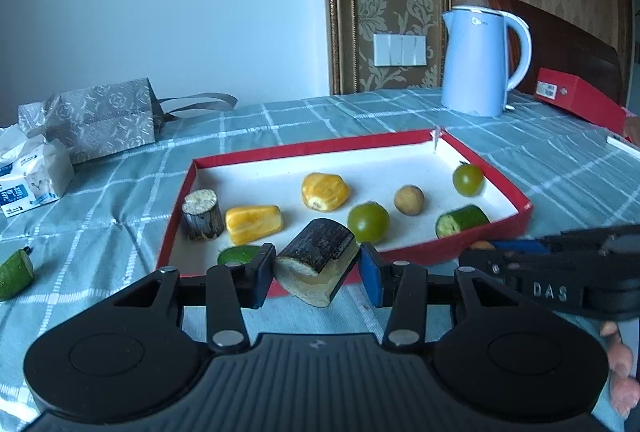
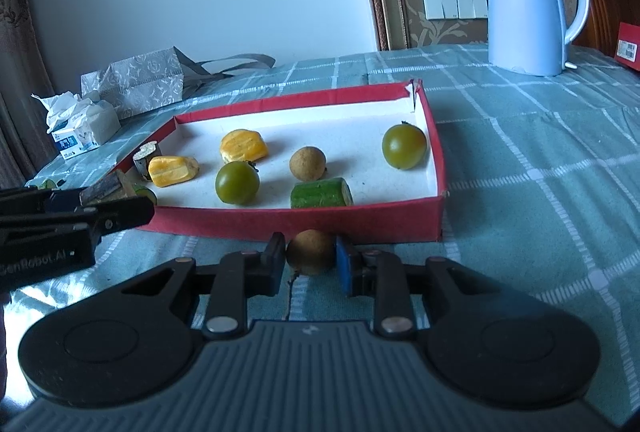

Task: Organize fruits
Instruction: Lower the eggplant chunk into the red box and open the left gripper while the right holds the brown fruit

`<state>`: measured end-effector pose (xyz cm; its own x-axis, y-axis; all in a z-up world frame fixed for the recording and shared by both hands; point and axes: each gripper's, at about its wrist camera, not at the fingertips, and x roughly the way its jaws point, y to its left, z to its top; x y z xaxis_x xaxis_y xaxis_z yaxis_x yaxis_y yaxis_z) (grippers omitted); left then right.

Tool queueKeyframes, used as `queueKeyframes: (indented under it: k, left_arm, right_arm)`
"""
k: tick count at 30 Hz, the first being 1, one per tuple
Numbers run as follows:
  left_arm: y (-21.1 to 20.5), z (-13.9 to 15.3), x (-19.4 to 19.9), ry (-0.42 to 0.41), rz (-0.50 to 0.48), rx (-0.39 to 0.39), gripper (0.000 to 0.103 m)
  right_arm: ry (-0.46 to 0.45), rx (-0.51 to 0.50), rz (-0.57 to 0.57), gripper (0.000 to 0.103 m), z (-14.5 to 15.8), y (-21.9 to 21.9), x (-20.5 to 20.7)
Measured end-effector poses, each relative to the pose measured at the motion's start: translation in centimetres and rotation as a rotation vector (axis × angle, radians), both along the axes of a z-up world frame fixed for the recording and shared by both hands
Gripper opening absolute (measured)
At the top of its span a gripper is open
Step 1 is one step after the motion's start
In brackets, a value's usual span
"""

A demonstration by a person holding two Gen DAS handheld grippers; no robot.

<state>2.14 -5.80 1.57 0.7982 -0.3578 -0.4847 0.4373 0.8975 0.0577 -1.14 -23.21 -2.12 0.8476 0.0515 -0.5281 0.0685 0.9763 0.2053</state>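
My left gripper (image 1: 316, 272) is shut on a sugarcane piece (image 1: 320, 248) with dark bark and pale flesh, held just above the near rim of the red tray (image 1: 312, 147). My right gripper (image 2: 310, 258) is shut on a brown longan (image 2: 311, 250), low over the cloth in front of the tray (image 2: 280, 103). Inside the tray lie an upright sugarcane stub (image 1: 202, 213), two yellow jackfruit pieces (image 1: 254, 224) (image 1: 324, 191), two green tomatoes (image 1: 368, 222) (image 1: 467, 179), a longan (image 1: 409, 199) and cucumber pieces (image 1: 460, 222).
A cucumber piece (image 1: 16, 272) lies on the checked cloth left of the tray. A blue kettle (image 1: 480, 59) stands behind the tray on the right, beside a red box (image 1: 576, 99). A patterned gift bag (image 1: 100, 119) and a tissue pack (image 1: 32, 175) sit far left.
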Motion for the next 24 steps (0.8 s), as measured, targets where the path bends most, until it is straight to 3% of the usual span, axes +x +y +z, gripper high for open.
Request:
queueKeyframes:
  k: [13,24]
  left_arm:
    - [-0.5,1.6,4.3,0.012,0.059,-0.027,0.044]
    - [-1.6,-0.2,8.3,0.052,0.131,-0.003,0.044]
  right_arm:
    - [-0.004,0.005,0.025,0.026,0.1,0.2,-0.1]
    - [0.005,0.007,0.043,0.026,0.1,0.3,0.1]
